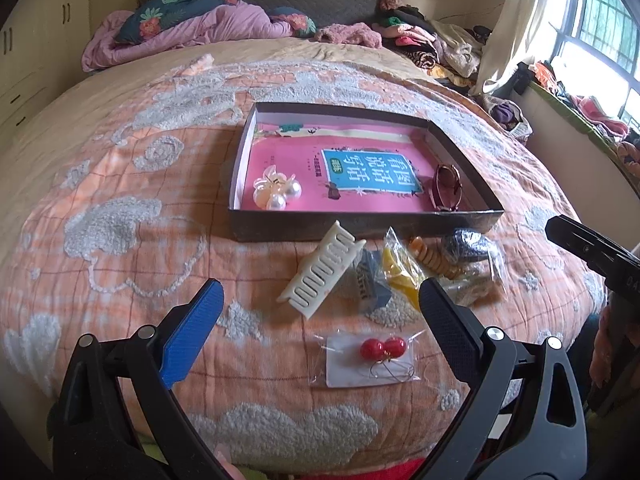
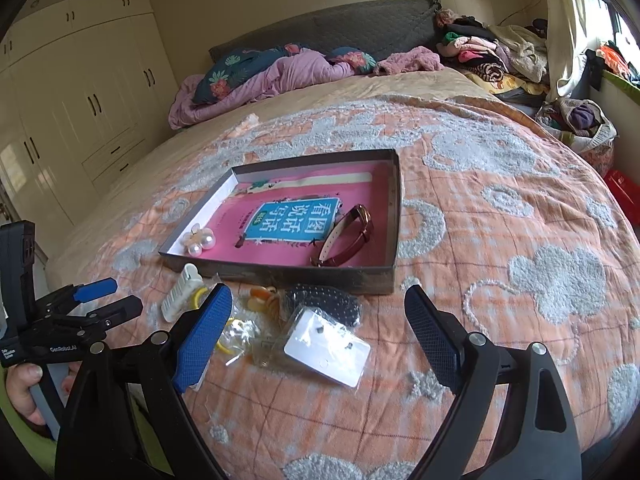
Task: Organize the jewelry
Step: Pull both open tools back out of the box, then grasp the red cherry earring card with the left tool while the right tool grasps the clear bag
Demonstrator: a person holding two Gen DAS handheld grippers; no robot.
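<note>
My left hand-held gripper [image 1: 320, 316] is spread wide, nothing in it, above the bagged red earrings [image 1: 383, 349] on the bed [image 1: 120, 200]. My right hand-held gripper [image 2: 318, 312] is also wide open and empty, over a bagged white card [image 2: 326, 352]. Just beyond: white hair comb [image 1: 322, 268], long axis running diagonally toward the box, then small bags and a dark clip [image 1: 470, 245]. Shallow box [image 1: 360, 224] past them holds a pink book [image 1: 360, 172], pearl clip [image 1: 276, 190] near-left corner, and a watch [image 2: 346, 236], strap running diagonally along the right wall. Orange quilt; far end has pillows [image 1: 168, 16], clothes pile, wardrobe, window.
</note>
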